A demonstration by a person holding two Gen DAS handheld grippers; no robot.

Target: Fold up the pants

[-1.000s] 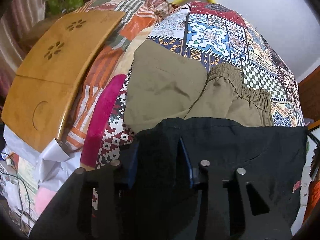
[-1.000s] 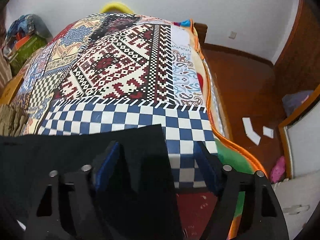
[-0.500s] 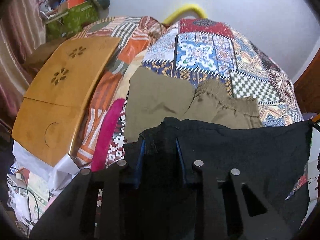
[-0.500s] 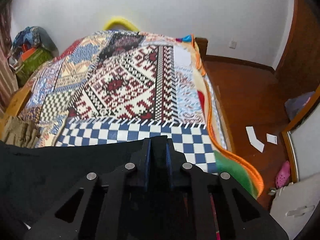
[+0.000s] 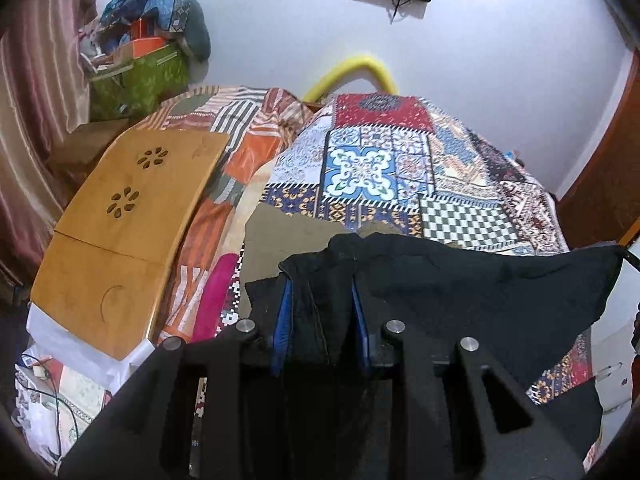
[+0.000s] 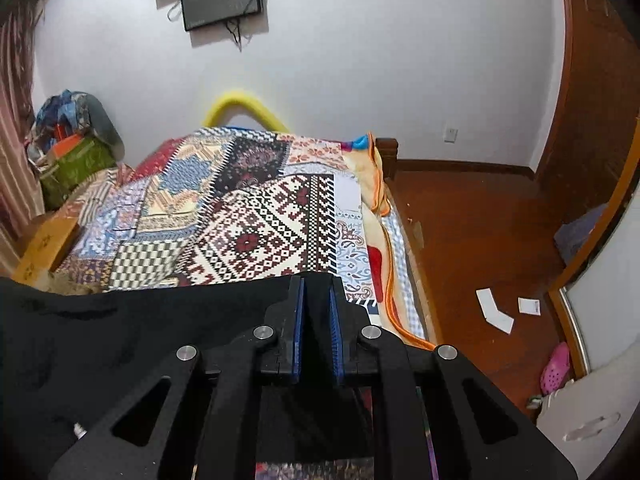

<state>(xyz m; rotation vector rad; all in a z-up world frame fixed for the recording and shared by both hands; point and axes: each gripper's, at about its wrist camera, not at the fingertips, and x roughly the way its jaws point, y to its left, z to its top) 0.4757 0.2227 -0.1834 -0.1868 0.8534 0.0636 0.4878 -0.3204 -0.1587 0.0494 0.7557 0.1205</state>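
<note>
- Both grippers have risen since a second ago, lifting the black pants off the bed; more wall and the wall screen now show, and the right gripper, wide apart then, has clamped shut on the cloth.
- Bed (image 6: 256,236), under a patchwork cover, fills the middle of both views, running from near to the far wall.
- Black pants (image 5: 480,292) hang stretched between the two grippers, above the near end of the bed; their upper edge sags a little in the middle.
- Wooden lap desk (image 5: 132,220) lies on the left side of the bed, flat, well apart from the pants.
- Olive pants (image 5: 280,236) lie on the bed just beyond the black pair, mostly hidden behind it.
- Left gripper (image 5: 320,304) grasps a bunched corner of the black cloth between its blue pads.
- Right gripper (image 6: 316,312) is clenched on the other corner, pads nearly together with thin cloth between.
</note>
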